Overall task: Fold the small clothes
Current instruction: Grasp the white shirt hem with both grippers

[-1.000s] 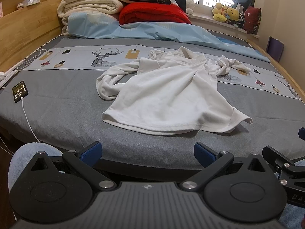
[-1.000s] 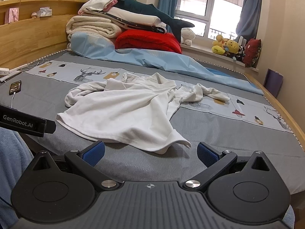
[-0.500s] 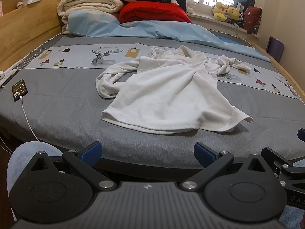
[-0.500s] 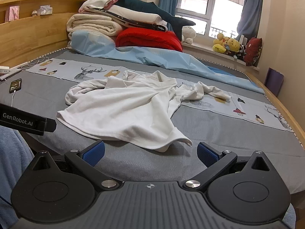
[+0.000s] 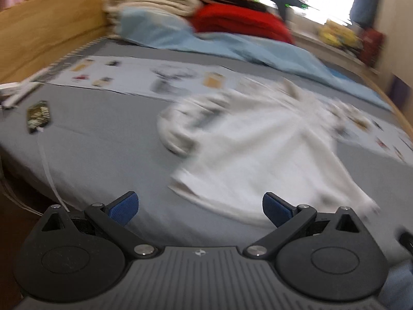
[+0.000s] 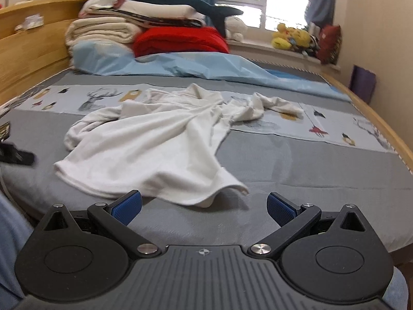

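Note:
A crumpled white long-sleeved shirt (image 6: 160,149) lies spread on the grey bed sheet (image 6: 296,165), its hem toward me and its sleeves bunched at the far side. In the left wrist view the same shirt (image 5: 258,155) is blurred by motion. My left gripper (image 5: 200,208) is open over the sheet, with the shirt's hem just beyond its right pad. My right gripper (image 6: 204,206) is open too, close to the curled hem corner, with nothing between its fingers. Part of the left gripper (image 6: 15,155) shows at the left edge of the right wrist view.
A phone (image 5: 38,112) on a white cable lies at the left of the bed. Folded blankets (image 6: 103,32), a red quilt (image 6: 180,40) and a light blue cover (image 6: 206,67) are piled at the headboard. Plush toys (image 6: 291,37) line the windowsill. A wooden bed rail (image 6: 382,126) borders the right.
Both grippers have moved forward over the bed's near edge toward the shirt's hem. The left wrist view is now motion-blurred and has swung left. The shirt has not moved.

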The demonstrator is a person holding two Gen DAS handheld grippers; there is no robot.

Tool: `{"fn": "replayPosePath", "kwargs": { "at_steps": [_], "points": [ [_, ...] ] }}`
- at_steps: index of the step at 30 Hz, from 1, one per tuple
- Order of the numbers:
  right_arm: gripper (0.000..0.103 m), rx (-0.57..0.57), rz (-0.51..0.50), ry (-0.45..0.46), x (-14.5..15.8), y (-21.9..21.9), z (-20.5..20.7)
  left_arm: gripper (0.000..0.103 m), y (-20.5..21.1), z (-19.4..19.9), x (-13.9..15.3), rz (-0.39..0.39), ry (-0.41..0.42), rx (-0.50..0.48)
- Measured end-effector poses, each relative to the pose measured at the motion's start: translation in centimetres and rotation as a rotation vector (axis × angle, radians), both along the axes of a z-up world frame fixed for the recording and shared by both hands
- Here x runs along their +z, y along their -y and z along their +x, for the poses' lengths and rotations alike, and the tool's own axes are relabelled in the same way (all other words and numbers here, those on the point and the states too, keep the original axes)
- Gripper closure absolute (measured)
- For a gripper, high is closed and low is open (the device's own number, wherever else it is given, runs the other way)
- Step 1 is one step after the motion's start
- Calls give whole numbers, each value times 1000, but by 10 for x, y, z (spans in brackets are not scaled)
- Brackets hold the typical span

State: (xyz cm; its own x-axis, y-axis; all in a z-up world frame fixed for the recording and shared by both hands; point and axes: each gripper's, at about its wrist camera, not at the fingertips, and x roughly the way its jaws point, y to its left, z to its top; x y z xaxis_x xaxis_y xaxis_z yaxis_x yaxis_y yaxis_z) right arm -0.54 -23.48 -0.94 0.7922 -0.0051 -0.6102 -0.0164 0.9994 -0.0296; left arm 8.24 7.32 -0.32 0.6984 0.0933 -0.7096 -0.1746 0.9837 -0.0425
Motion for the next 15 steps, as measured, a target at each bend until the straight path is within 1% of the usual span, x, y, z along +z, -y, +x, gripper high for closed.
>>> {"fn": "replayPosePath", "kwargs": {
  "at_steps": [3, 4, 5, 7, 8, 9, 10, 12, 13, 15],
  "points": [
    [1, -24, 10, -23, -8, 9, 27, 1, -30, 49, -2, 46, 45, 117],
    [1, -23, 14, -35, -12, 11, 39, 1, -37, 67, -6, 65, 35, 141],
    [1, -18, 17, -44, -15, 11, 48, 1, -46, 90, -12, 73, 10, 147],
    [1, 0, 15, -69, -23, 11, 73, 1, -59, 136, -30, 61, -74, 118],
    [1, 10, 12, -75, -26, 10, 84, 2, -66, 160, -43, 45, -144, 113],
    [1, 22, 5, -75, -29, 8, 96, 5, -72, 179, -53, 24, -193, 114],
    [1, 28, -10, -77, -33, 5, 108, 5, -77, 199, -65, -4, -237, 109],
    [1, 40, -34, -67, -39, 3, 129, 5, -84, 230, -83, -47, -295, 96],
    [1, 43, -47, -62, -42, 1, 138, 5, -86, 245, -91, -54, -320, 93],
    [1, 53, -65, -59, -51, -2, 159, 5, -89, 266, -107, -37, -352, 97]
  ]
}}
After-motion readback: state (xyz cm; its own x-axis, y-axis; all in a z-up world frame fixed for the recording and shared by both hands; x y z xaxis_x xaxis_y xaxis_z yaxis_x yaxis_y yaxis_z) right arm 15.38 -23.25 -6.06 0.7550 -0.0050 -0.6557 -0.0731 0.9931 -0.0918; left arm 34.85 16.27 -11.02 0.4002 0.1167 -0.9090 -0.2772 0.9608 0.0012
